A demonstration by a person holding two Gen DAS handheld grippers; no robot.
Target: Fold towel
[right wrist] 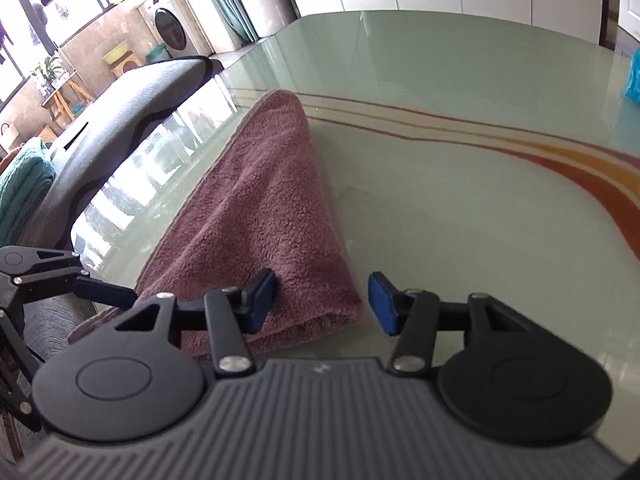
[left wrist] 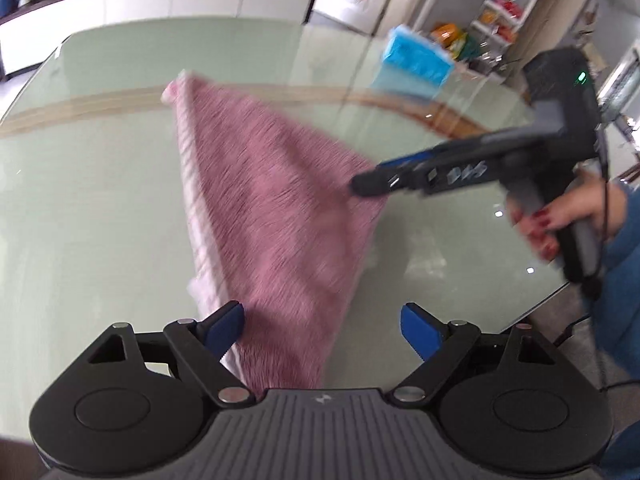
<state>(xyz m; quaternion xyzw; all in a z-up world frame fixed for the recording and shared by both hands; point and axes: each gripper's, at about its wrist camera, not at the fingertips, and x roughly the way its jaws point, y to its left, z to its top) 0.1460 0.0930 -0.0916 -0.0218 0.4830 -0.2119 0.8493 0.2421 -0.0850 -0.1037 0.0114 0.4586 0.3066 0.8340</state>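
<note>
Pink terry towel [right wrist: 256,216] lies folded in a wedge on the green glass table [right wrist: 460,208]. We have the left gripper [left wrist: 322,326] wide and the right gripper [right wrist: 322,300] half-open, neither gripping. Risk: pinching one layer drags the fold apart.

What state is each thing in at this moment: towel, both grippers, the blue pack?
Towel: folded over, lying on the glass table.
Left gripper: open, towel edge between its fingers, not pinched.
Right gripper: open, towel corner between its fingers, not pinched.
Blue pack: resting on the table, blurred.
</note>
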